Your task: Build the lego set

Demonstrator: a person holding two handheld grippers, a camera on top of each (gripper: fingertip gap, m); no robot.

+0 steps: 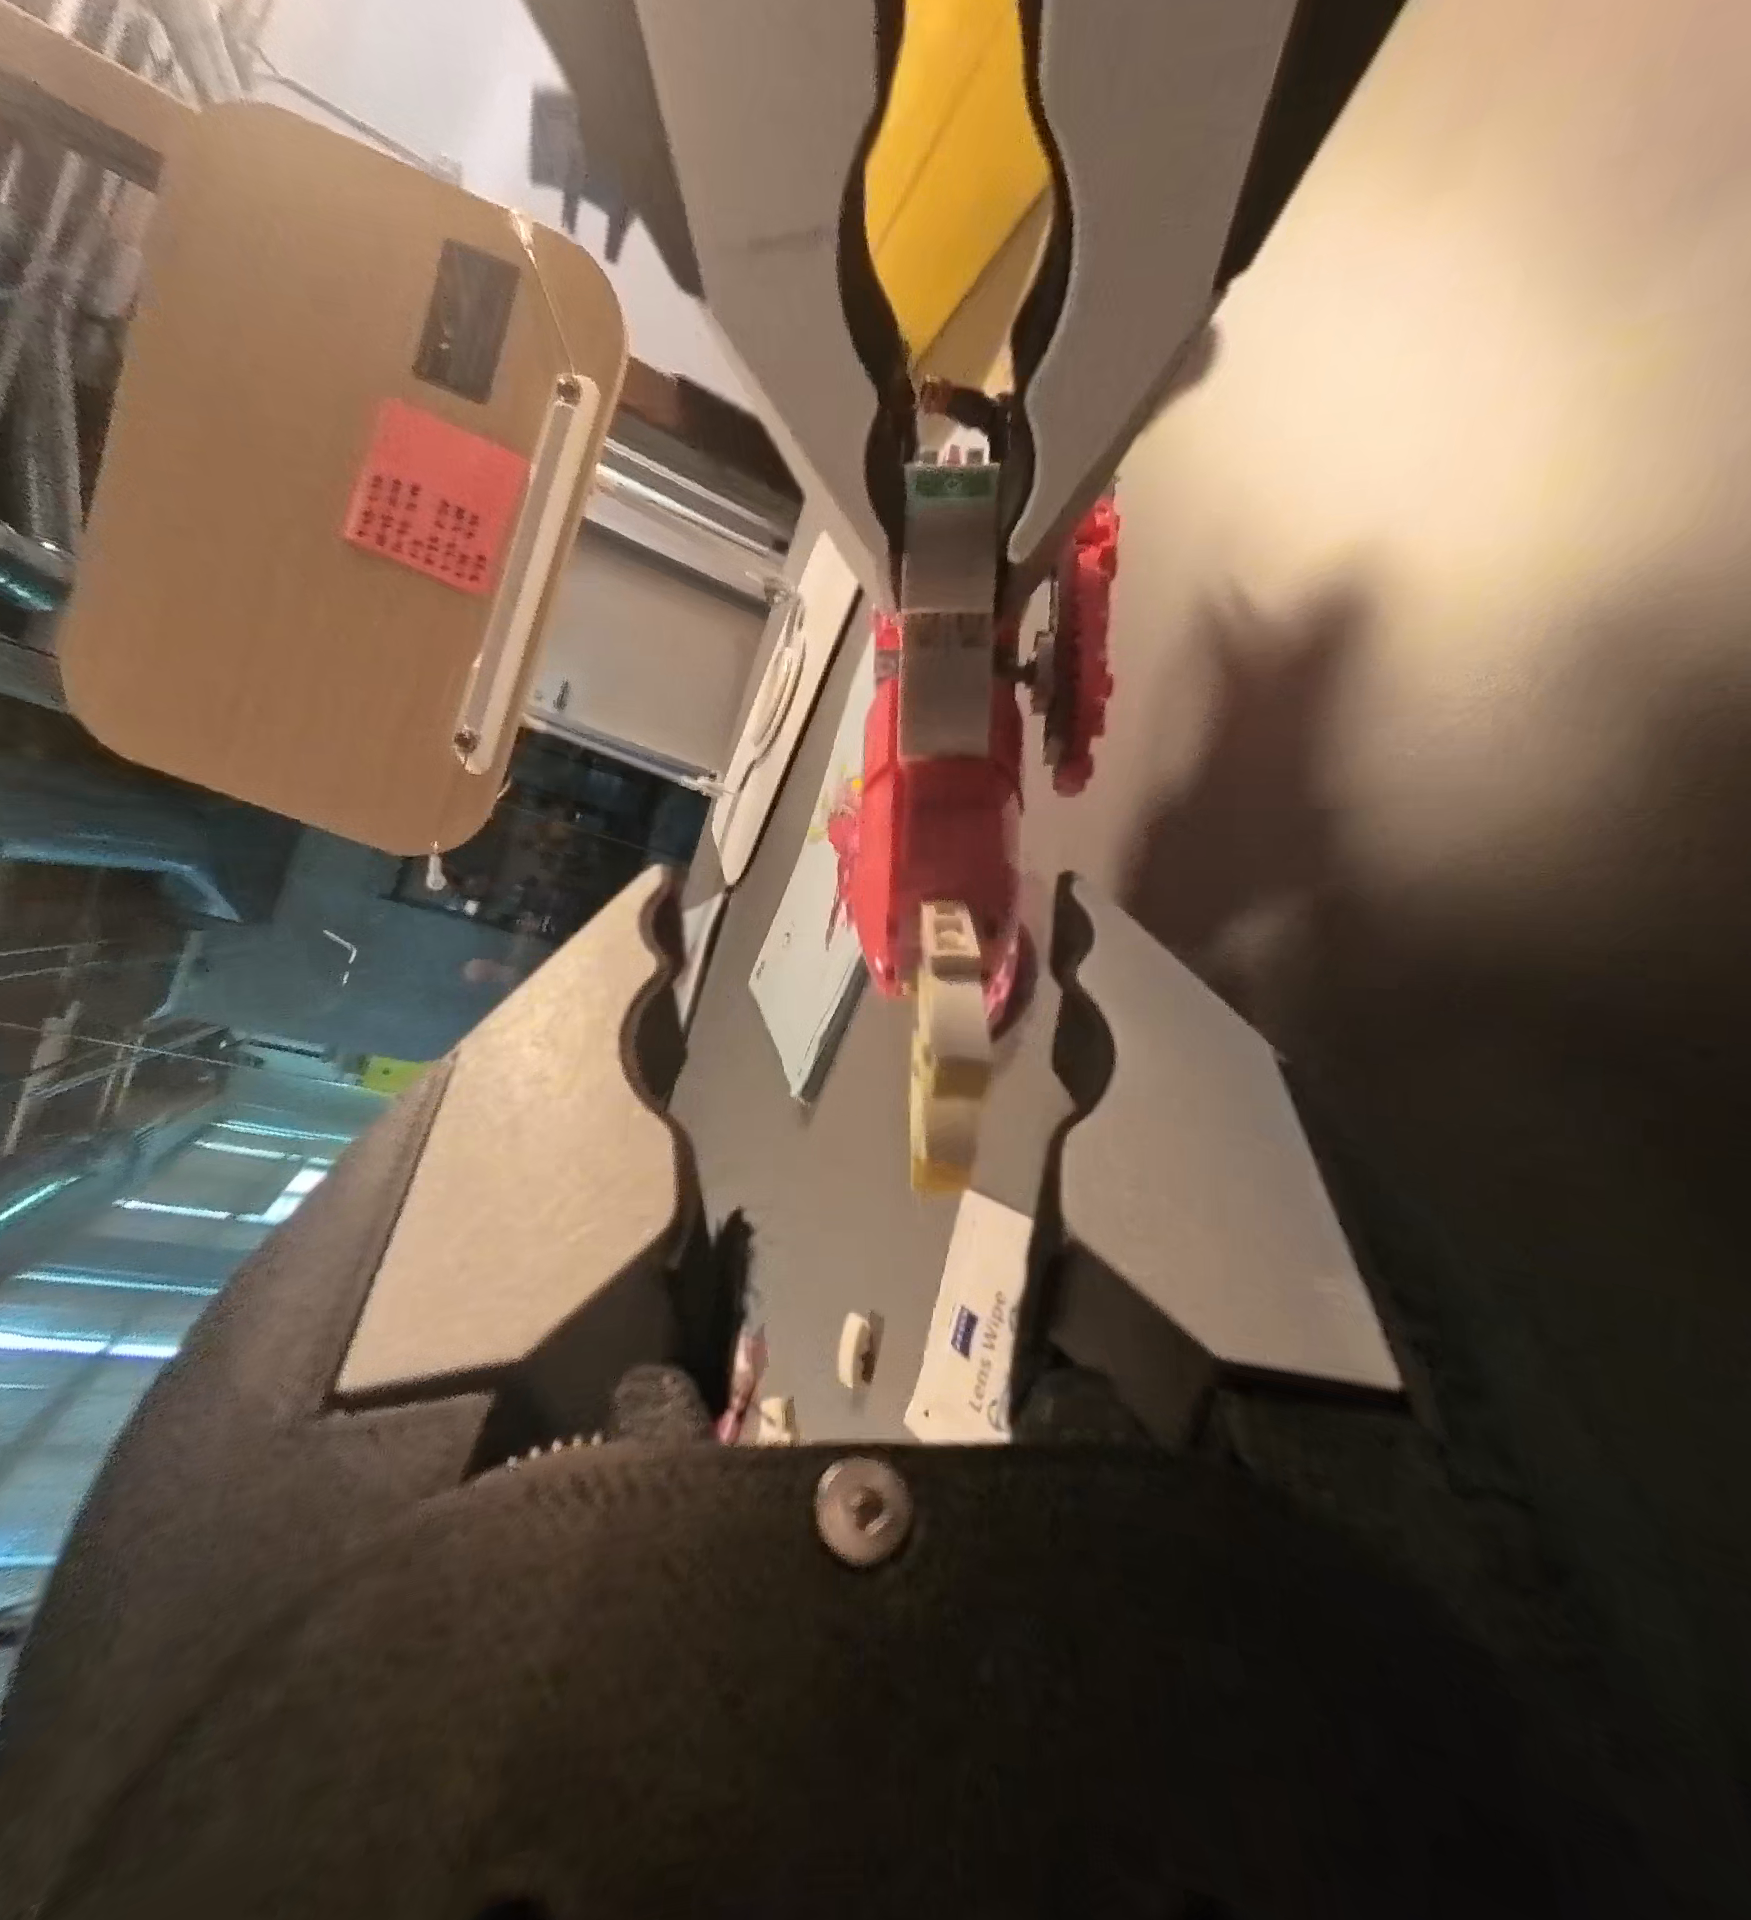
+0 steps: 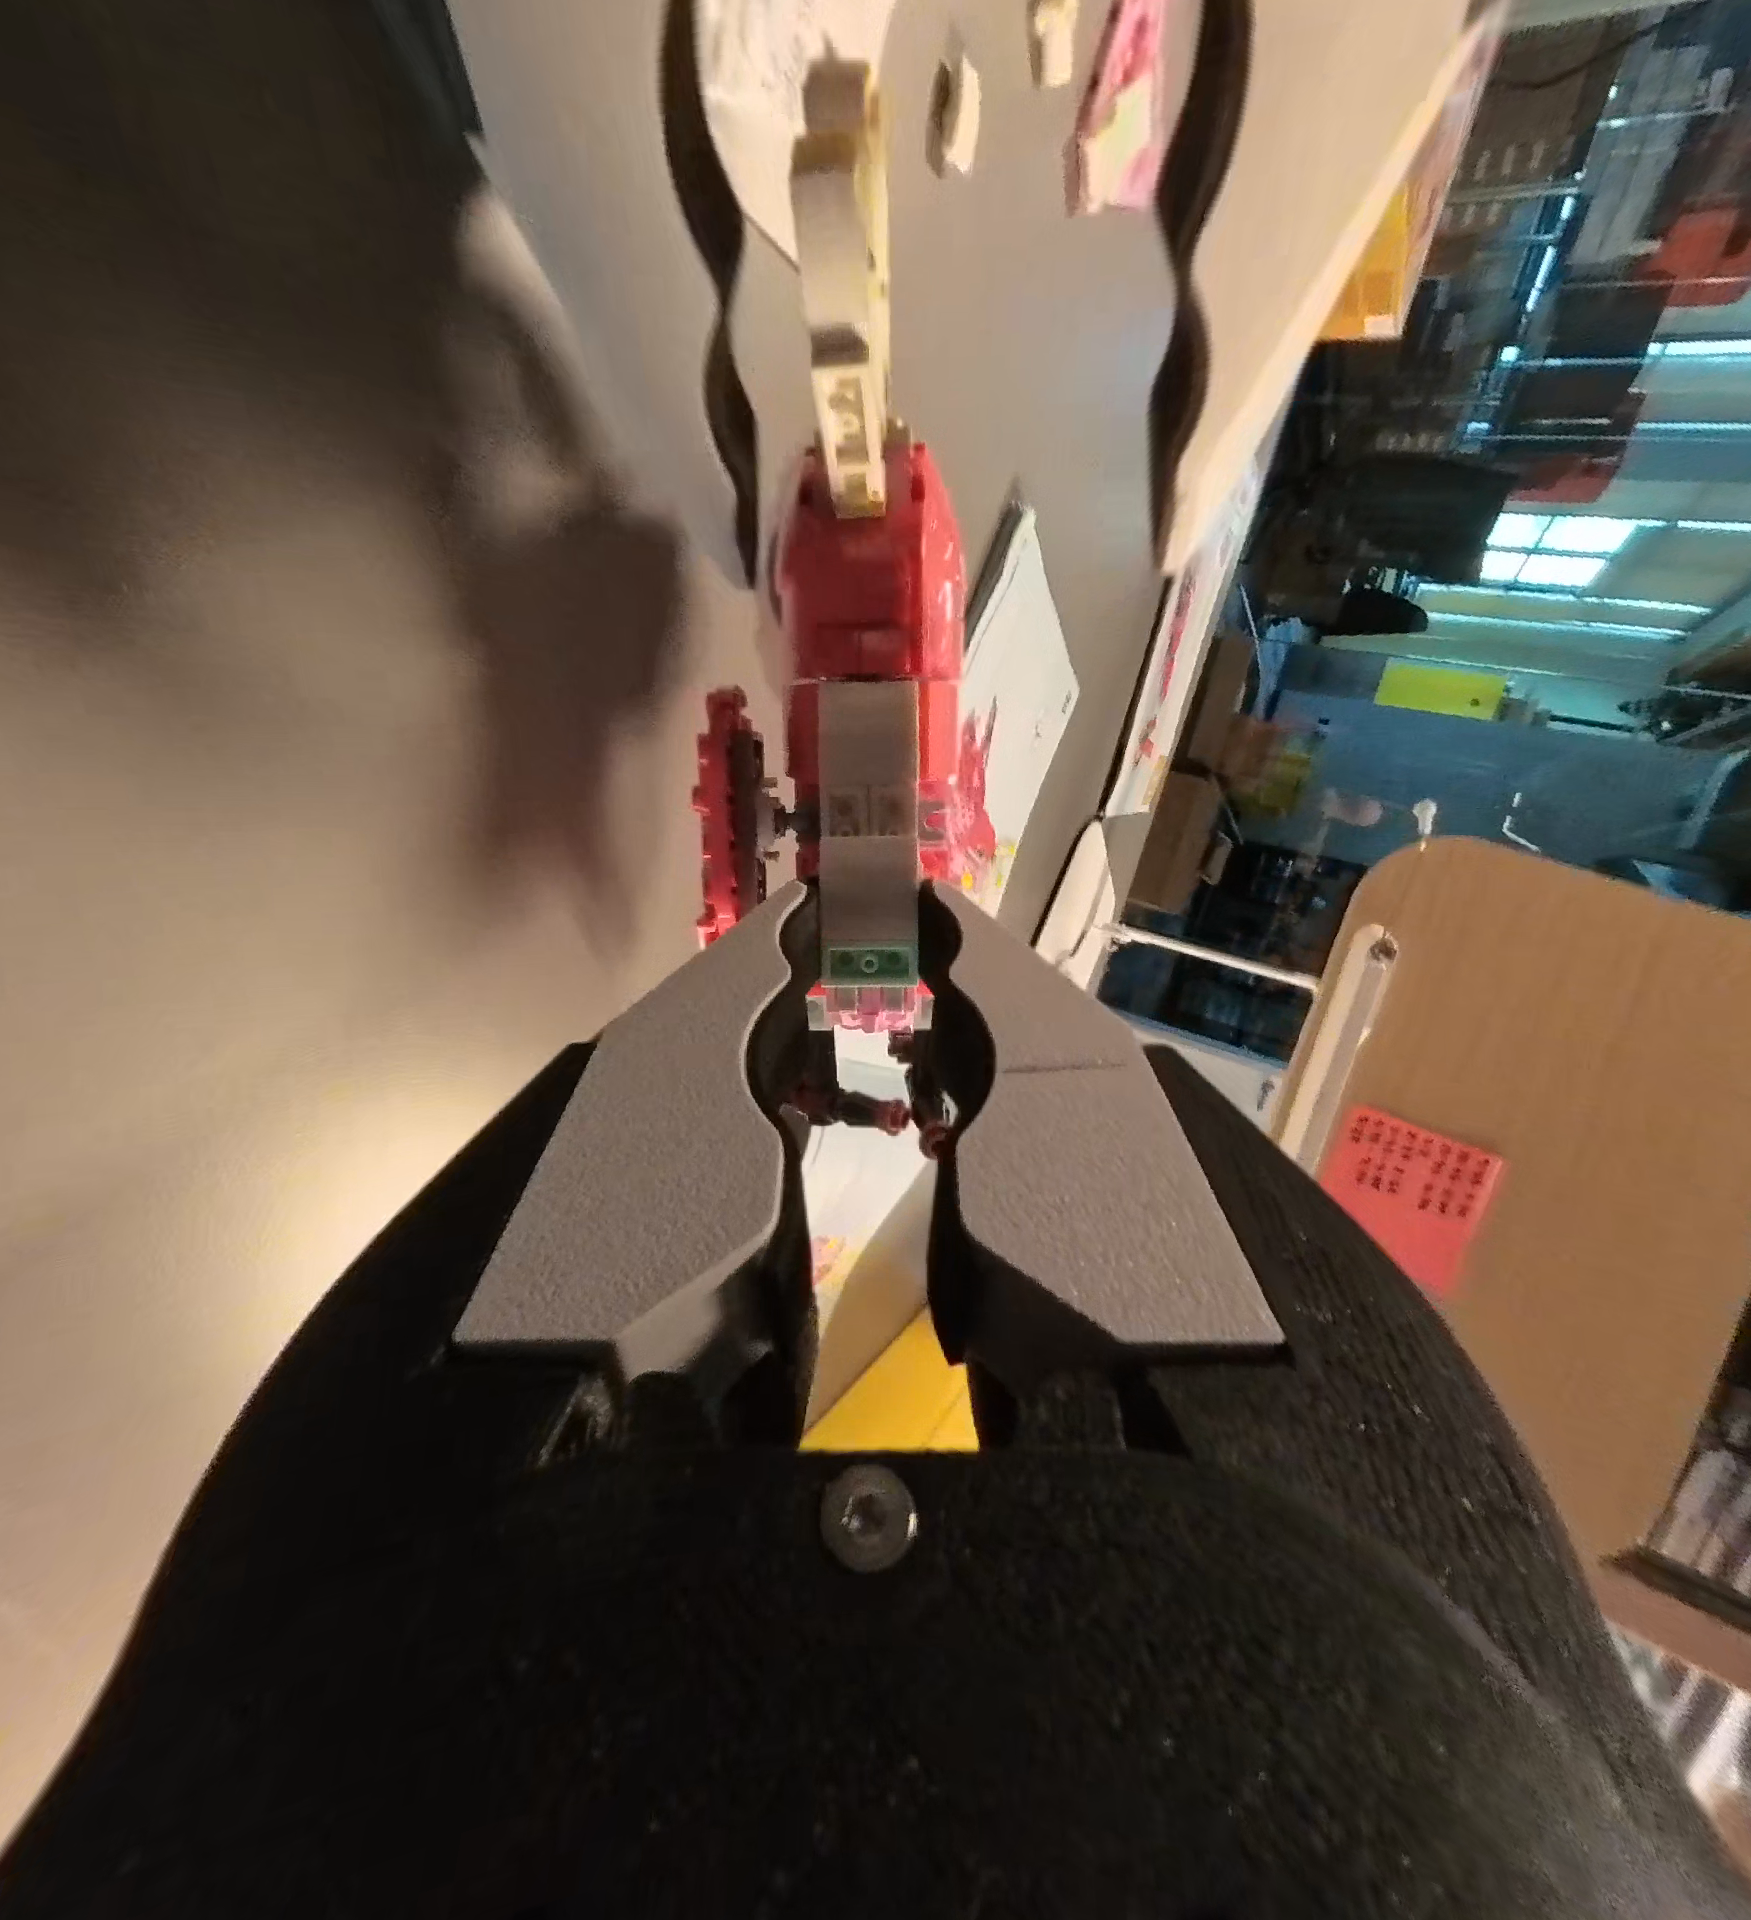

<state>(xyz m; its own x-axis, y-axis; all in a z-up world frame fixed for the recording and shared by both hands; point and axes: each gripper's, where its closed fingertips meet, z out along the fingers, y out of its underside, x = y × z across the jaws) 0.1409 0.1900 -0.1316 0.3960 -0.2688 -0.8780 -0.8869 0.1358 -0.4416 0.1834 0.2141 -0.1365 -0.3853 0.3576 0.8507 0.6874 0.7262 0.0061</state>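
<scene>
We see a smooth grey table [image 1: 1422, 520] in a workshop, with shelving behind and a tan board [image 1: 331, 468] bearing a red sticker. A red brick-built model [image 2: 876, 592] with grey and cream curved pieces hangs between both tongs. Our right gripper [image 2: 866, 966] stands narrow, its ridged grey fingers [image 2: 705, 997] pinching the model's green-tipped end. Our left gripper [image 1: 866, 997] is wide open around the cream end, apart from it. A printed sheet [image 1: 809, 977] and a white packet [image 1: 975, 1320] lie nearby.

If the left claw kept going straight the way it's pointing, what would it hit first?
Probably the tan curved piece sticking out of the red brick model. It sits between the open left claw's fingertips, nearest its right finger, though blur makes depth uncertain.
</scene>
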